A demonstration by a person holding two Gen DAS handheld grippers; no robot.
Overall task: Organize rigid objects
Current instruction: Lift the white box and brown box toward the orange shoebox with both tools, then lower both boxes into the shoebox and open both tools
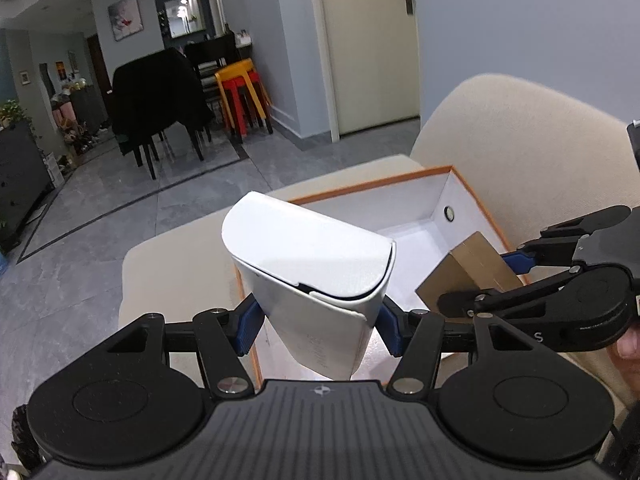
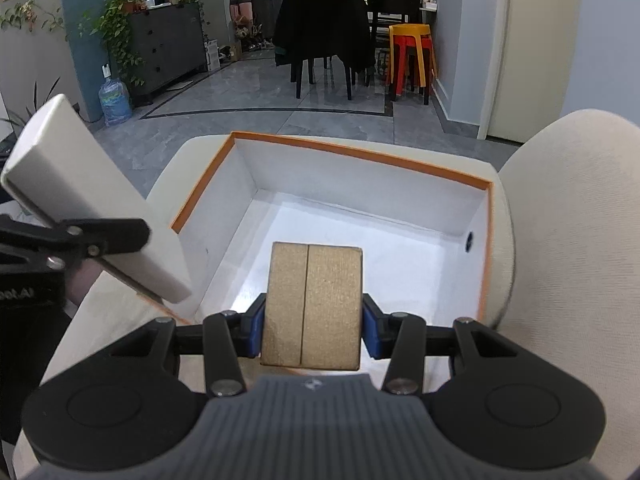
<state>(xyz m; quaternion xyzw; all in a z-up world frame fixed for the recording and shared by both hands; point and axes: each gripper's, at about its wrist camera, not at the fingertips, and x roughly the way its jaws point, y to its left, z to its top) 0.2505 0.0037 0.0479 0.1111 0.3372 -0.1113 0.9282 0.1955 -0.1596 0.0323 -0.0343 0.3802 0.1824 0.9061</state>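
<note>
Two grippers clamp unlabelled boxes: left (image 1: 318, 322) white (image 1: 316, 280), right (image 2: 312, 332) brown (image 2: 312, 304).

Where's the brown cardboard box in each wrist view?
Left wrist: brown cardboard box at right of centre, held in the right claw over the orange-rimmed box.
Right wrist: brown cardboard box at bottom centre, clamped between the right claw's blue pads, above the orange-rimmed box.
Shared landmark: the round hole in the orange-rimmed box's wall.
</note>
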